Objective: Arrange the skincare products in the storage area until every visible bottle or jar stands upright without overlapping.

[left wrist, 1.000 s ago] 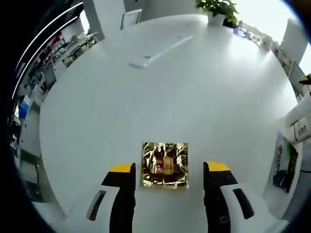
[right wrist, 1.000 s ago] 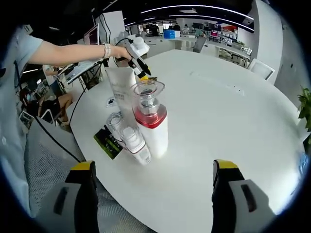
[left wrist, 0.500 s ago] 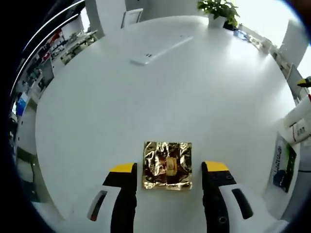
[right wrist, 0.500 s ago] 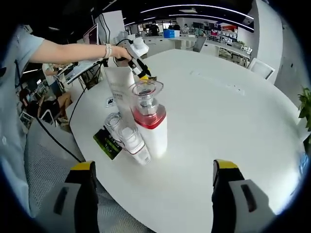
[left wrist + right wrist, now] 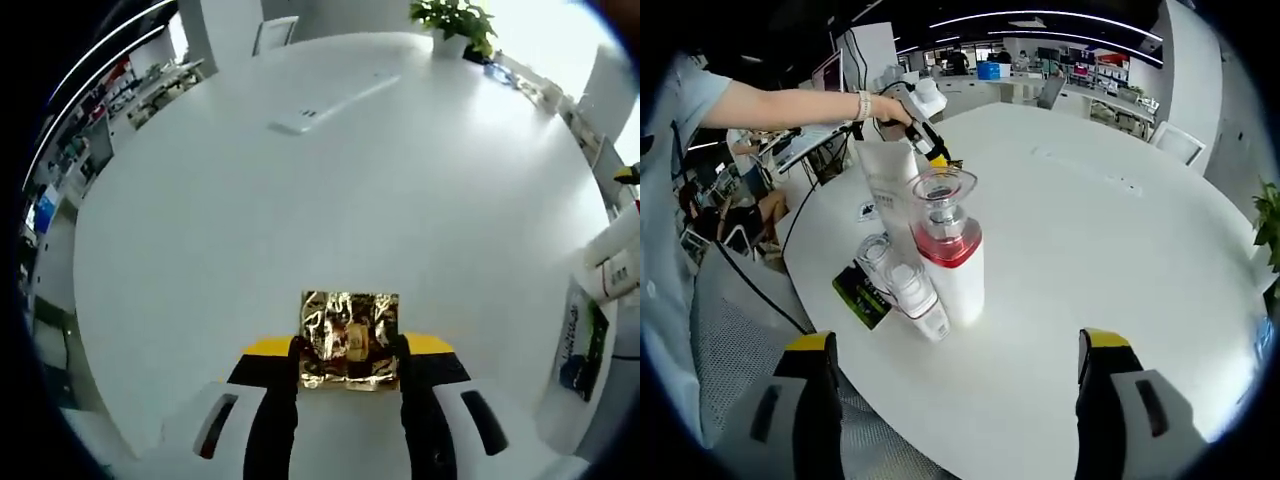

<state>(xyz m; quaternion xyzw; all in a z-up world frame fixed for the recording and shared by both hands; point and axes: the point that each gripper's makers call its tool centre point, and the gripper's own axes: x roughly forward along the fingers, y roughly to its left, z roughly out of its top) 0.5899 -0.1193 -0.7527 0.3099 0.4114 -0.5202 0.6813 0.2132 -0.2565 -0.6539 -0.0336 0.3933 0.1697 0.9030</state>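
The left gripper [image 5: 348, 358] has its jaws drawn in against both sides of a gold foil packet [image 5: 349, 339] lying flat on the white table [image 5: 300, 200], so a pickup looks underway. The right gripper [image 5: 955, 400] hangs wide and empty. Beyond it stand a red-collared bottle [image 5: 948, 255], 2 clear-capped bottles [image 5: 902, 285] and a white tube [image 5: 886, 178], upright but crowded together. Judging by that, spacing them remains.
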